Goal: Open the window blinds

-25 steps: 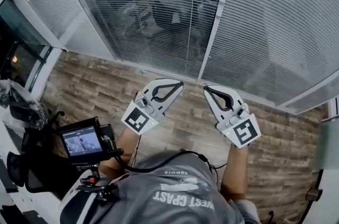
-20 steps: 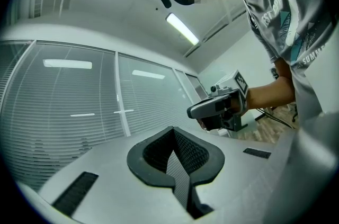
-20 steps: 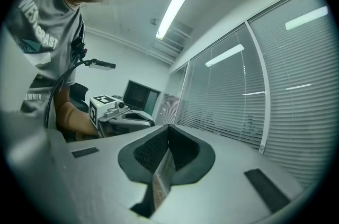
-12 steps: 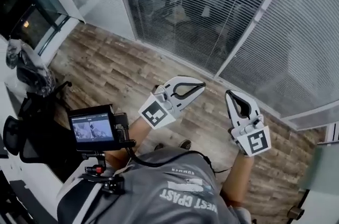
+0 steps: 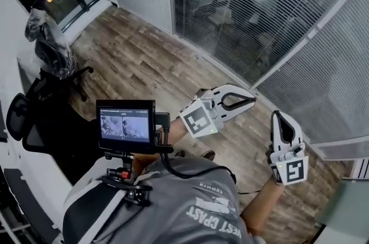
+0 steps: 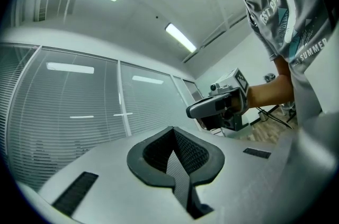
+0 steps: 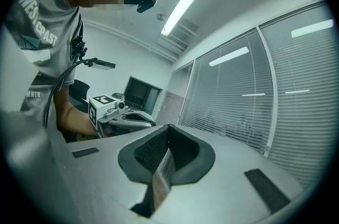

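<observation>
White slatted window blinds (image 5: 242, 12) hang closed behind a glass wall with white posts, filling the top and right of the head view. They also show in the left gripper view as the blinds (image 6: 69, 112) and in the right gripper view as the blinds (image 7: 296, 96). My left gripper (image 5: 251, 100) points toward them over the wooden floor, jaws shut with nothing between them. My right gripper (image 5: 276, 116) is held beside it, also shut and empty. Neither touches the blinds. Each gripper view shows the other tool: the right gripper (image 6: 212, 106) and the left gripper (image 7: 130, 118).
A small monitor (image 5: 125, 124) sits on a chest rig in front of the person. A black office chair (image 5: 34, 116) and a plastic-wrapped bundle (image 5: 49, 41) stand at the left wall. Wooden floor (image 5: 144, 64) runs along the foot of the glass wall.
The view has swung, so the blinds now lie to the right and the left wall shows more. Both grippers have shifted right and lower in the picture and stay shut.
</observation>
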`<state>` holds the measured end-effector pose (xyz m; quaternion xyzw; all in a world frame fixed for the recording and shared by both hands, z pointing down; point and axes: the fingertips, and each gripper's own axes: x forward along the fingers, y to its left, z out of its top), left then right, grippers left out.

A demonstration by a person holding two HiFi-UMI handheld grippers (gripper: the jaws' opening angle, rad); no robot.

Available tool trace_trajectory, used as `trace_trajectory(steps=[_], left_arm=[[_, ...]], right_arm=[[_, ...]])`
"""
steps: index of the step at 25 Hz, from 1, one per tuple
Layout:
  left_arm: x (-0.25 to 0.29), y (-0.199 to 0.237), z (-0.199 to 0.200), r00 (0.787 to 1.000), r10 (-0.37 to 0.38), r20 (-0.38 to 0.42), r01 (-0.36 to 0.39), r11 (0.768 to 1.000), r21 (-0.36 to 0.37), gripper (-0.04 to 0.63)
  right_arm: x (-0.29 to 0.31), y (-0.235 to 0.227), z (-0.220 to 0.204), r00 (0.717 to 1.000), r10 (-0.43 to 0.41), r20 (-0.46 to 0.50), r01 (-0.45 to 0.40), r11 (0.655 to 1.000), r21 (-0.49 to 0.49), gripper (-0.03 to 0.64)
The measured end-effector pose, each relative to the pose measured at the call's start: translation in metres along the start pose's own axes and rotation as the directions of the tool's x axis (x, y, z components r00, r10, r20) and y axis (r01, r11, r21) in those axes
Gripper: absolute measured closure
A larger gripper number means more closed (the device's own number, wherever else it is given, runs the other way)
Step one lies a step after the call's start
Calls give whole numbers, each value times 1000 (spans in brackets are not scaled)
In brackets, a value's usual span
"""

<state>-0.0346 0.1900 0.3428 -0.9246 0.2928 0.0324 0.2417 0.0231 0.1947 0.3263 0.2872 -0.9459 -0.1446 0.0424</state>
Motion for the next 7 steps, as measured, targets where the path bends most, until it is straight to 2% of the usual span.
trace_trajectory(steps=[3, 7], left_arm=[[-44, -15, 4, 1000, -4, 19, 3, 1000, 15, 595], [-62, -21, 1, 1000, 3, 12, -3, 1000, 9, 595]], right_arm=[[2, 46, 1, 1000, -13, 0, 13, 1000, -18, 614], [4, 65, -4, 1000, -7, 1, 7, 1000, -8, 614]])
